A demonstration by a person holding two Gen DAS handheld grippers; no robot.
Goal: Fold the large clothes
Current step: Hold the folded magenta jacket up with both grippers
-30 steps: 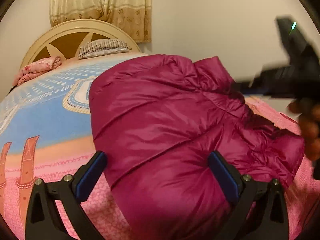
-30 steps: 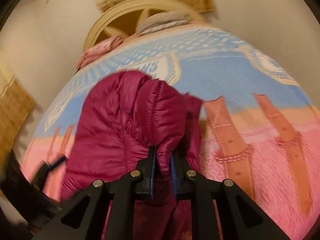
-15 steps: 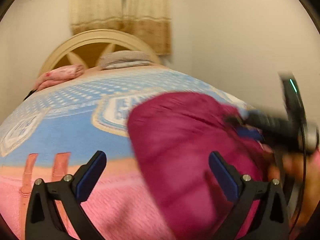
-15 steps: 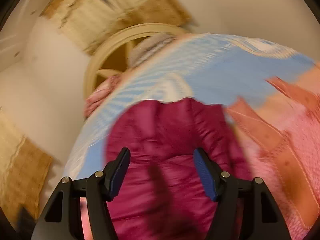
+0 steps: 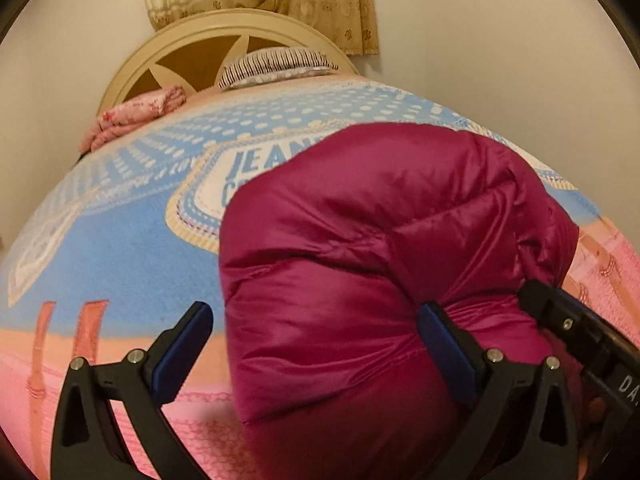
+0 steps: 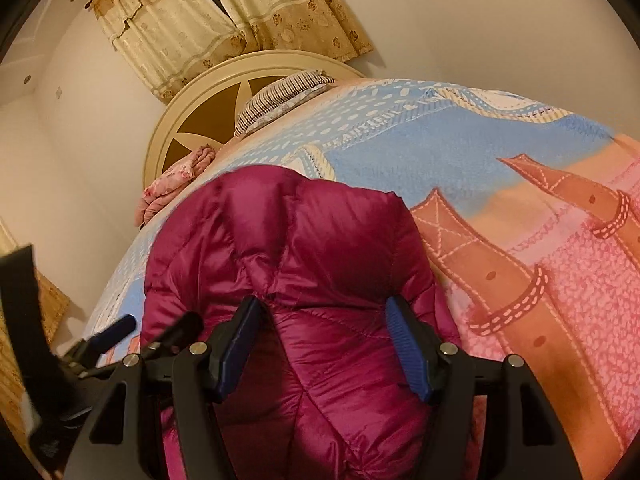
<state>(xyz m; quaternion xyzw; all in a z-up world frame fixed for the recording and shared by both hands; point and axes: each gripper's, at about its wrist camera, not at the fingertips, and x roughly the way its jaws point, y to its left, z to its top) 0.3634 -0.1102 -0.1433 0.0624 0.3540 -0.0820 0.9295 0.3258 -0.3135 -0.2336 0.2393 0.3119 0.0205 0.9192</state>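
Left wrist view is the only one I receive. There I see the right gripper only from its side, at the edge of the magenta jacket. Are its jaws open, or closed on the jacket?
Observer: Open. The right gripper has just been opening its jaws. The magenta jacket bulges between them, but neither pad visibly squeezes it.
Operator: Which part of the jacket lies in front of those jaws?
Observer: A stitched seam runs up the jacket from between the fingers, with a puffed lobe on each side of it.
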